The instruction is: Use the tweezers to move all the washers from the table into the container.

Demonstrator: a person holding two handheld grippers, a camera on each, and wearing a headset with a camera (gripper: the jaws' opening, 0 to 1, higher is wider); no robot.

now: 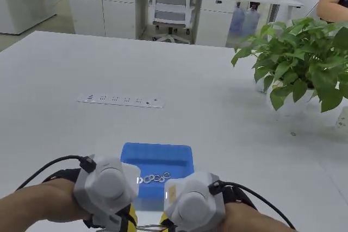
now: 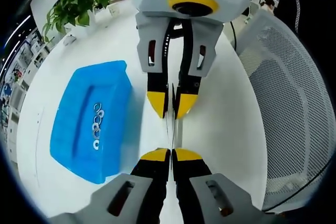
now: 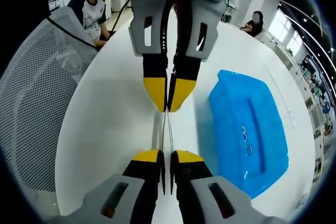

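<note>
A blue container [image 1: 156,158] sits on the white table just beyond both grippers, with several metal washers [image 1: 155,177] lying in a row inside it. My left gripper [image 2: 170,155] and right gripper [image 3: 165,156] face each other tip to tip near the table's front edge. Both are shut on the thin metal tweezers [image 2: 171,129], which span the short gap between them. In the left gripper view the container [image 2: 89,119] and washers [image 2: 97,127] lie to the left; in the right gripper view the container [image 3: 249,129] lies to the right. In the head view the left gripper [image 1: 128,218] and right gripper [image 1: 166,221] are mostly hidden under their housings.
A potted plant [image 1: 299,63] stands at the right of the table, and a white power strip [image 1: 120,100] lies mid-table. A mesh chair [image 2: 294,108] sits at the table's near edge. Desks, a chair and seated people are in the background.
</note>
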